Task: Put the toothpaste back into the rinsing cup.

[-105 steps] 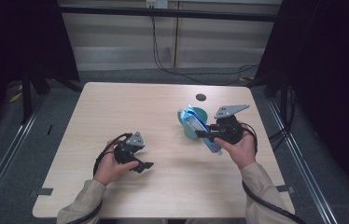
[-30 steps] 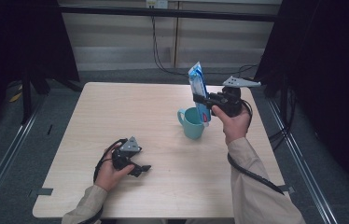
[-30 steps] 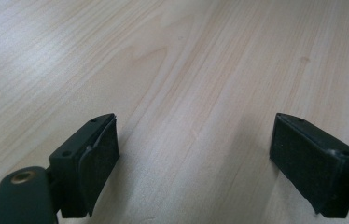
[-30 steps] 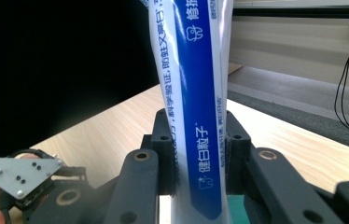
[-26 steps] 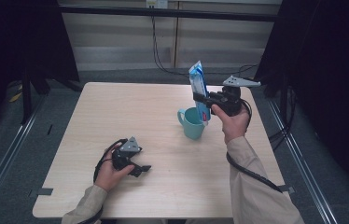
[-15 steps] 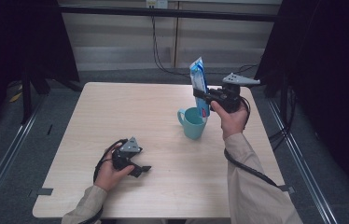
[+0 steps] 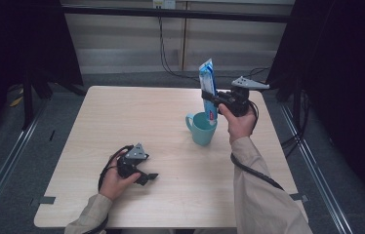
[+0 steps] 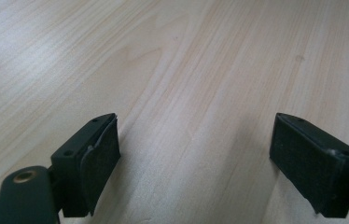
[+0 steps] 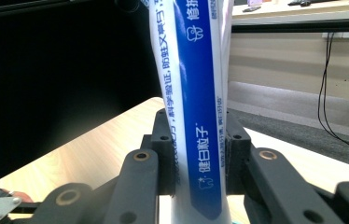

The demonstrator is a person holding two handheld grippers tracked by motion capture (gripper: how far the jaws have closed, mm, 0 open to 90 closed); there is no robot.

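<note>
A blue and white toothpaste tube (image 7: 208, 92) stands upright above a teal mug (image 7: 202, 128), its lower end down at the mug's mouth. My right gripper (image 7: 211, 101) is shut on the tube's middle, held to the right of the mug. In the right gripper view the tube (image 9: 196, 107) rises between the two black jaws, which press on both its sides. My left gripper (image 7: 150, 178) rests on the wooden table (image 7: 122, 122) at the front left, open, with only bare wood (image 8: 196, 140) between its pads.
A black cable (image 7: 256, 173) trails from the right gripper along the forearm. Dark frame posts flank the table on both sides, and a grey floor surrounds it. A wall with hanging cables (image 7: 163, 53) lies behind.
The right gripper has carried the tube up from lying across the mug's side to upright over the mug, then shifted a little. The left gripper has stayed where it was.
</note>
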